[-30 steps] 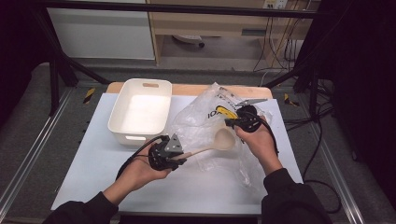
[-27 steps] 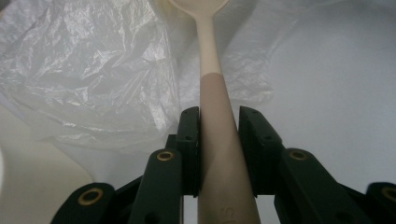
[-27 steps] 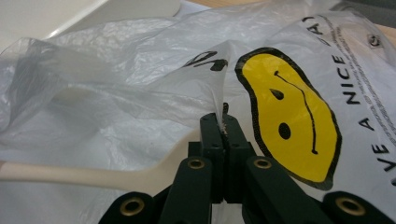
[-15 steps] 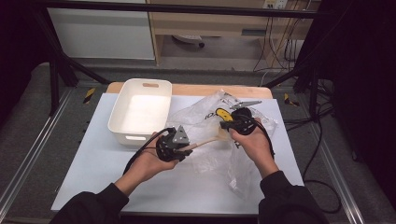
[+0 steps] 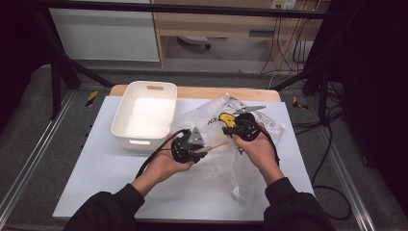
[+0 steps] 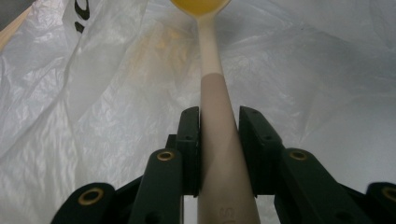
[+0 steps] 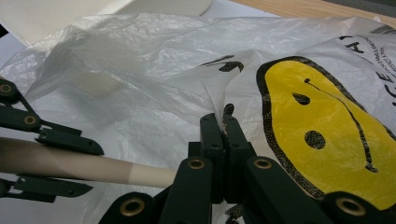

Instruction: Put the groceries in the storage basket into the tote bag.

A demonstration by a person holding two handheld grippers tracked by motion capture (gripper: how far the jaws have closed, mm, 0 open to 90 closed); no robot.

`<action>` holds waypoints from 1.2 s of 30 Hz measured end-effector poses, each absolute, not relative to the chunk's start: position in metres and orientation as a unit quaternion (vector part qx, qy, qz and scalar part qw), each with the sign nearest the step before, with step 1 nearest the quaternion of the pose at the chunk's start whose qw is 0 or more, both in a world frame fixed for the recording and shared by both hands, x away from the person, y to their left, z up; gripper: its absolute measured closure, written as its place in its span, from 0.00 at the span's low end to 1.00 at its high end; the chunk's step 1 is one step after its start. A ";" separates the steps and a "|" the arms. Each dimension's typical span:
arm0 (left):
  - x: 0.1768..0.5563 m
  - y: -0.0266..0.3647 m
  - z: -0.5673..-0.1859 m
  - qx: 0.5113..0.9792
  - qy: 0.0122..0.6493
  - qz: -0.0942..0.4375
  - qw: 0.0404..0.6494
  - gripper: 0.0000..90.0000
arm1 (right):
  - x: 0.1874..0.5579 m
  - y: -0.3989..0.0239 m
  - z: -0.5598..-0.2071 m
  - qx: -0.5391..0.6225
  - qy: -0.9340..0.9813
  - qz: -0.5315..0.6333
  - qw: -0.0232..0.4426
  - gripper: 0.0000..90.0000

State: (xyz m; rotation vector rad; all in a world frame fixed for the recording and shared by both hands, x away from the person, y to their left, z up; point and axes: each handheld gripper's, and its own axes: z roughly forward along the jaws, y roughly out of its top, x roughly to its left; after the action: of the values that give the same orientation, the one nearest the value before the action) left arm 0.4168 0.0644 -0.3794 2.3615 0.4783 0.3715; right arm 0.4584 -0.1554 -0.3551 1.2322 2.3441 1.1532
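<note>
- The left claw (image 6: 219,135) is clamped on the handle of a wooden spoon (image 6: 215,116), one jaw pressing each side of the shaft; in the high view this claw (image 5: 204,149) sits at the middle of the counter (image 5: 101,173), just in front of the white bin.
- The spoon's handle runs straight away from the jaws and passes under the plastic, so its pale far end and its bowl (image 6: 200,5) show yellowish through the film.
- The right claw (image 7: 223,126) has its jaws pressed tight together on a pinched fold of a thin, clear plastic bag (image 7: 154,93), just beside the bag's printed yellow smiley face (image 7: 322,126).
- In the right gripper view the spoon's handle (image 7: 70,165) comes in from the left, held by the other claw, and ends close to the right claw's jaws.
- The bag (image 5: 240,166) lies crumpled over the right half of the counter, under and around both hands.
- A white rectangular plastic bin (image 5: 144,115) stands behind the left hand (image 5: 166,166), touching the bag's left edge.
- A wooden board (image 5: 231,93) shows along the counter's far edge.
</note>
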 end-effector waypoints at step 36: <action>0.426 0.038 -0.396 0.890 0.172 0.139 0.400 0.78 | 0.444 -0.142 -0.368 0.407 0.815 0.400 0.102 1.00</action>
State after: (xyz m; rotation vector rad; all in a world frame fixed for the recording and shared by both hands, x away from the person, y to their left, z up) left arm 0.4259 0.0382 -0.3962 2.2511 0.4341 0.3519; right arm 0.4439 -0.1417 -0.3679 1.2025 2.4068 1.1805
